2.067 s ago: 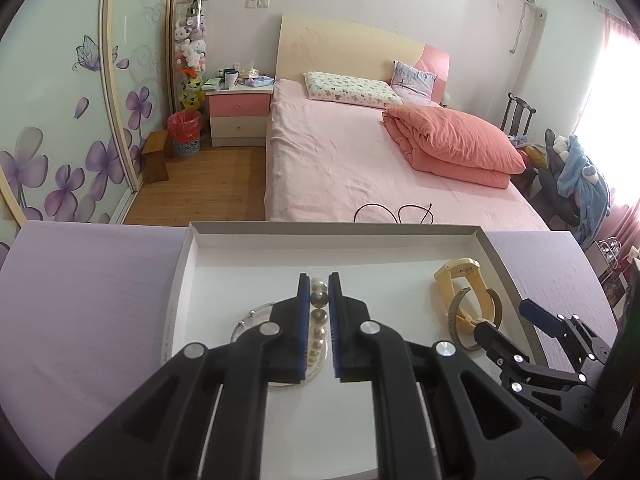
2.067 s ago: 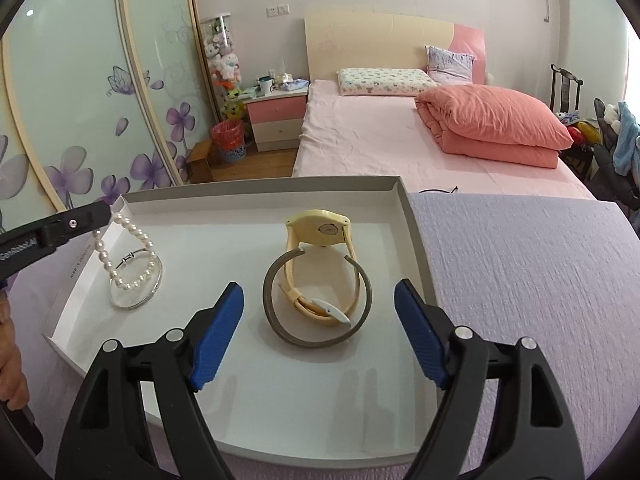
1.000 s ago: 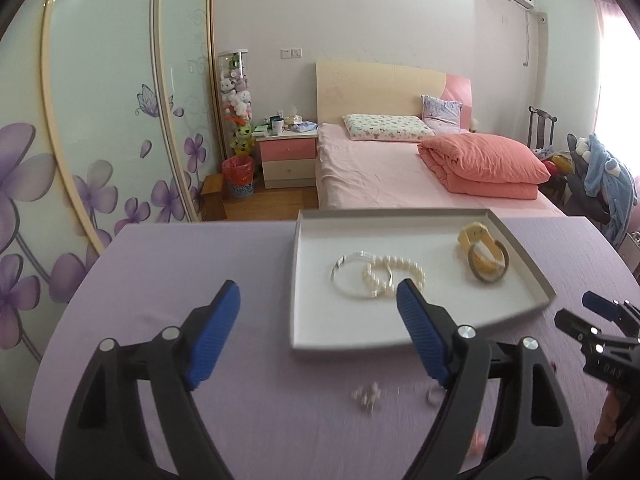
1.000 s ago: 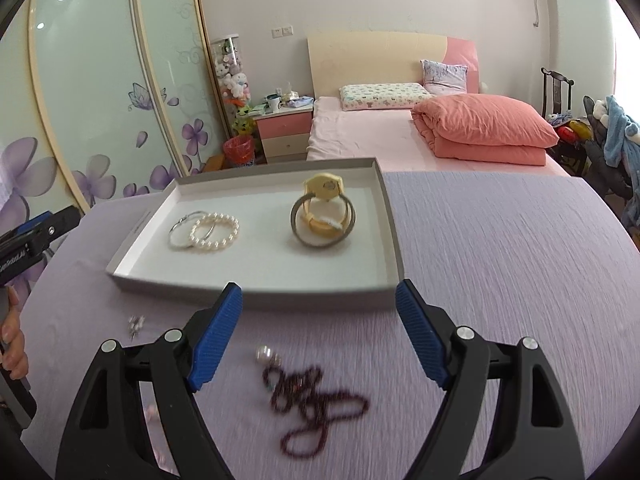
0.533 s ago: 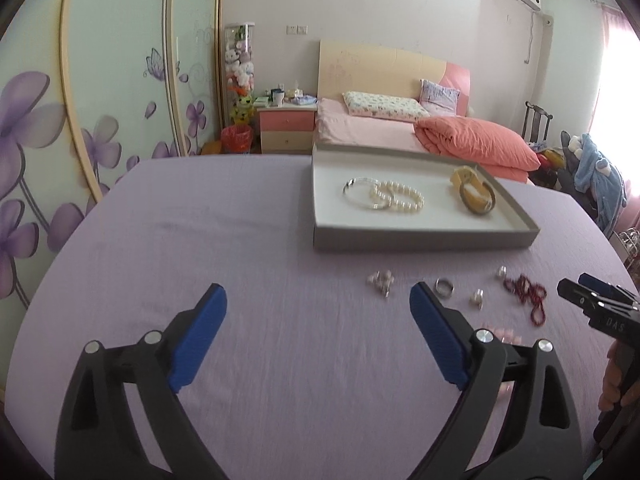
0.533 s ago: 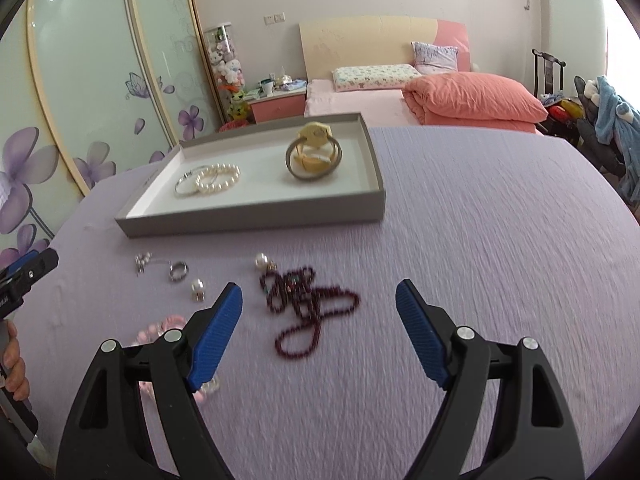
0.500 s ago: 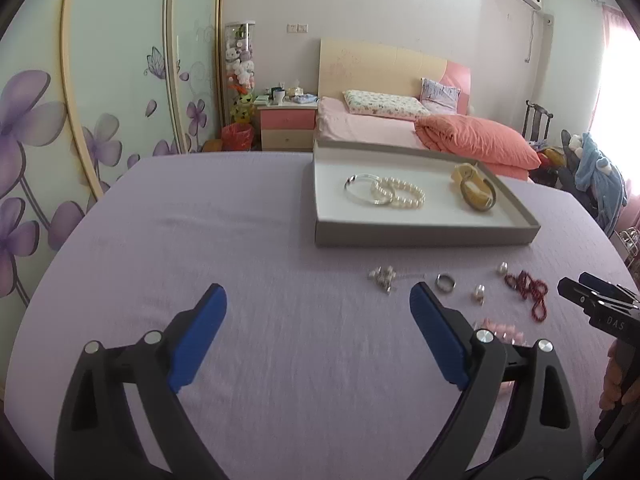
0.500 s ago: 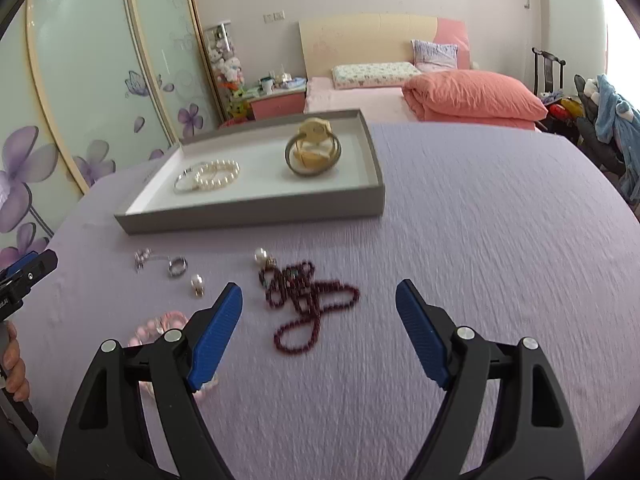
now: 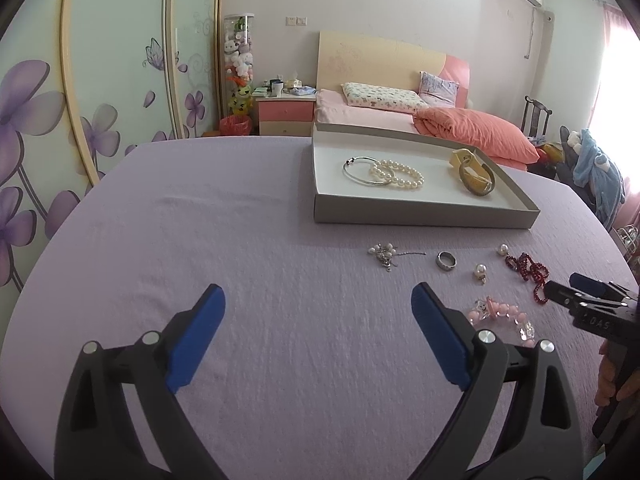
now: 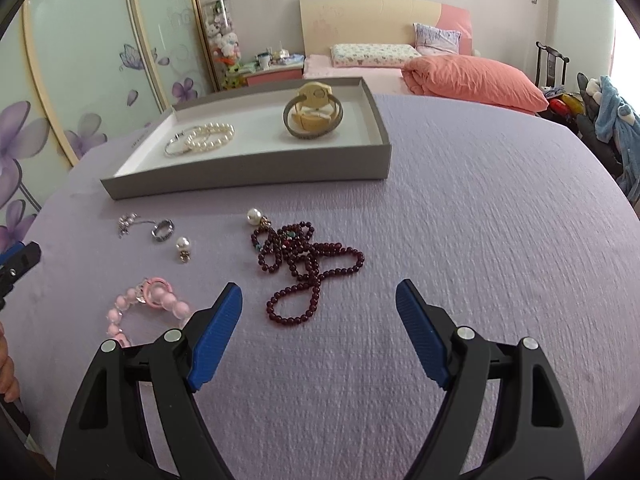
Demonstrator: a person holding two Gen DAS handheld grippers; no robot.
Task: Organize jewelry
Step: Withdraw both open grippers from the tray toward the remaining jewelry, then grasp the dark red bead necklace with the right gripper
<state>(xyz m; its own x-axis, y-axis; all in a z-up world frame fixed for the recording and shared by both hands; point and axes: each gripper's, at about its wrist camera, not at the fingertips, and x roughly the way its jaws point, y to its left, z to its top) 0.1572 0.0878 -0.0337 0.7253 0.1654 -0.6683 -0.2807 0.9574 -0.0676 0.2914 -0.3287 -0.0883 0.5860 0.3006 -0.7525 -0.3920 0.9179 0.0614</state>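
Next pick pending: both the left gripper [image 9: 316,312] and right gripper [image 10: 318,308] are held wide open and empty, and the dark red bead necklace [image 10: 306,258] at 12 o'clock is to be straddled.

My left wrist camera sits low over the purple table [image 9: 240,240], facing across it toward the bed [image 9: 380,120], my blue-padded fingers [image 9: 438,340] framing the bottom. My right wrist camera looks the same way from further right, nearer the dark red beads [image 10: 304,264]. Both views share the grey tray [image 9: 420,216] and the loose pieces before it. Each view's edge shows what seems to be the other gripper.
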